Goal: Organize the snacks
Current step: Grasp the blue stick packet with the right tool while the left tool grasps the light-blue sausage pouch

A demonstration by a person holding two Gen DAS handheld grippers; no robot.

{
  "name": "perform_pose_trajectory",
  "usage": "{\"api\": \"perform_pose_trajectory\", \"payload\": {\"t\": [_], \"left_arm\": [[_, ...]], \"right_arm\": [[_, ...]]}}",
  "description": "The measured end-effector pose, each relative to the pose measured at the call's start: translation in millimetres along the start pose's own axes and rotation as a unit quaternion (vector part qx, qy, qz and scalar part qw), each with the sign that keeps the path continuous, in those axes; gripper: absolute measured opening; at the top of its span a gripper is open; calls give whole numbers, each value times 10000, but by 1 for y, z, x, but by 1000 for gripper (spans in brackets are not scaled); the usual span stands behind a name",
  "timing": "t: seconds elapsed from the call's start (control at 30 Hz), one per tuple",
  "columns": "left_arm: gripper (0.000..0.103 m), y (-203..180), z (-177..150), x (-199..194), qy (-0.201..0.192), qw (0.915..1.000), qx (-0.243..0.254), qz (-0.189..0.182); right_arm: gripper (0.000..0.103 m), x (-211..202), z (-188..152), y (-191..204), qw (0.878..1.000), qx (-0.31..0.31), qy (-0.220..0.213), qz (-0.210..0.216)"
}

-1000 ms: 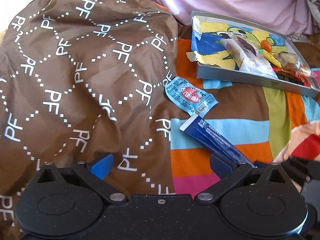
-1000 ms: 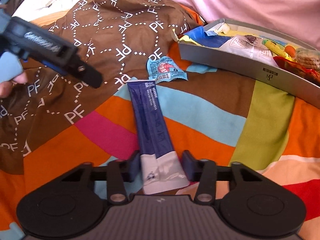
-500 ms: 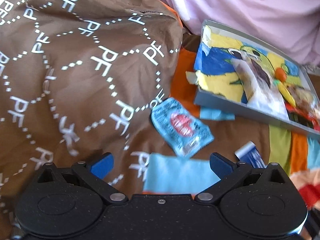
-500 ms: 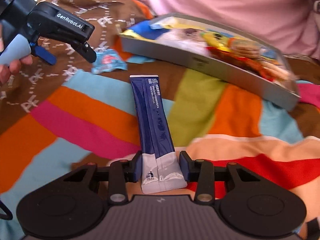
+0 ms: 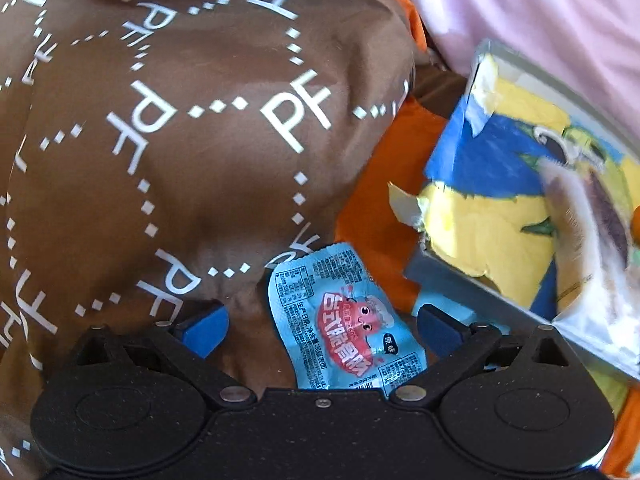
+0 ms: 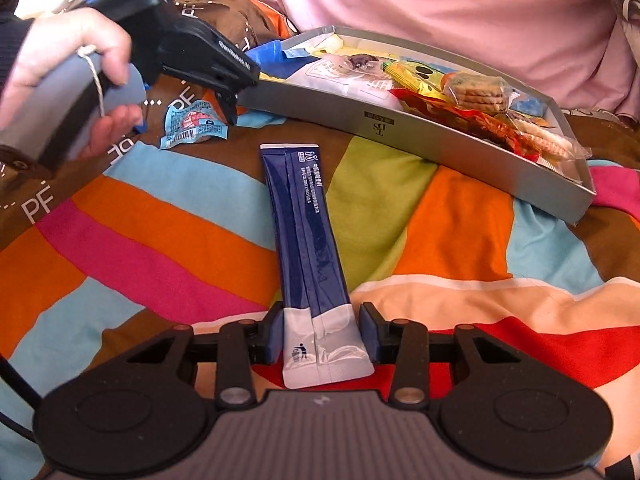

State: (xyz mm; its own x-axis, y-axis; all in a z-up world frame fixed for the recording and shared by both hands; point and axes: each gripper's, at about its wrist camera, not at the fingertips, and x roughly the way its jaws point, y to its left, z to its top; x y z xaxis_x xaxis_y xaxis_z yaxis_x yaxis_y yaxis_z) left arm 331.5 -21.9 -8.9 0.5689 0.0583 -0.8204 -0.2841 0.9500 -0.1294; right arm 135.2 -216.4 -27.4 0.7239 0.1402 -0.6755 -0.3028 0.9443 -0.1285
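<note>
Left fingers [image 5: 208, 326] spread, light-blue packet [image 5: 346, 324] between; right fingers [image 6: 370, 338] pinching navy stick pack [image 6: 306, 236].

Readable marks on cloth, packets and box

The brown dotted-lattice cloth [image 5: 192, 128] repeats white "PF"; the long dark-blue stick packet [image 6: 308, 236] shows "80" and a litter-bin sign; the grey cardboard box [image 6: 420, 136] bears a small "JS"-like logo; the light-blue snack sachet [image 5: 348, 320] carries red Chinese lettering, illegible.

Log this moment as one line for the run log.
left hand-held gripper: open, around blue packet | right hand-held gripper: shut on navy stick pack | tray: holds snacks
</note>
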Motion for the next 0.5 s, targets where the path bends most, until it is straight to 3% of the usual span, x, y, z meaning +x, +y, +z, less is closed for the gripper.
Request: {"api": "perform_pose_trajectory", "payload": {"t": [0.1,0.23,0.37,0.5], "left_arm": [[95,-8,-6,0,-43,9992,355,160],[82,0,-11,-7,-125,9988,470,56],[65,15,-14,-16,-143,9985,463,-237],[63,33,-19,-25,-164,9965,519,-634]], "right_arm": [[44,0,0,-1,10000,14,-1,23],[44,-1,0,-1,10000,-6,-3,21],[44,0,0,2,10000,-71,-10,10],[44,0,0,5,9999,-79,-34,84]]}}
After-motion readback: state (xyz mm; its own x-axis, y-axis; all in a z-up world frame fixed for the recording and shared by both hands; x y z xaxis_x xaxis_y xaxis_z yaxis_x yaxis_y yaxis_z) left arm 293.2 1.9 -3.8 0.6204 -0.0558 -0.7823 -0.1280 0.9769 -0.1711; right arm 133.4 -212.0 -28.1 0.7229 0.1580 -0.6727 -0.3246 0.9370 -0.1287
